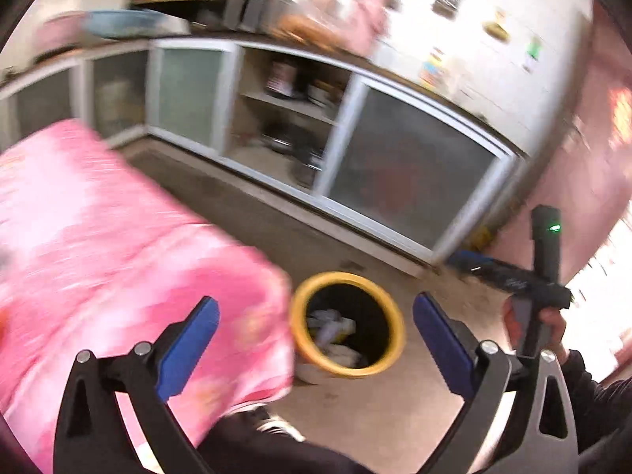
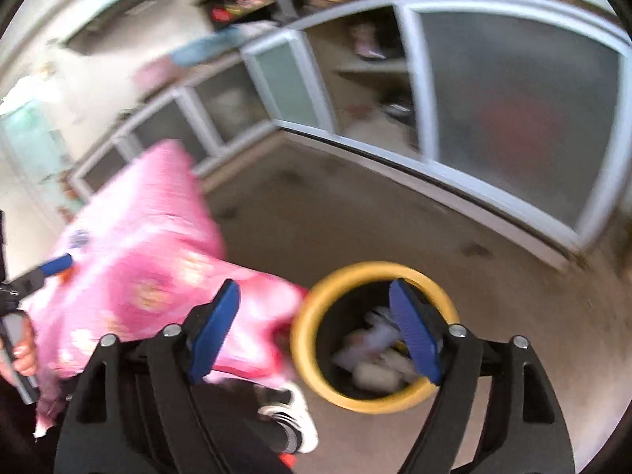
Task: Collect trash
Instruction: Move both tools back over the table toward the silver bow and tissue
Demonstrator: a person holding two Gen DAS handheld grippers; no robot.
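One yellow-rimmed bin (image 1: pixel 347 324) of crumpled paper (image 2: pixel 375 355) beside one pink-clothed table's (image 1: pixel 118 245) corner; two grippers, left (image 1: pixel 316 343) and right (image 2: pixel 316 331), both spread wide, empty.

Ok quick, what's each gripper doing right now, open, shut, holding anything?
Left gripper: open, nothing between its fingers.
Right gripper: open, holding nothing, above the yellow-rimmed trash bin.

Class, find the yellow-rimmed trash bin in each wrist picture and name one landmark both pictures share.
Left wrist view: the trash bin sits low at centre, between the gripper's blue pads.
Right wrist view: the trash bin sits low, right of centre, partly behind the right-hand pad.
Shared landmark: the pink cloth just left of it.
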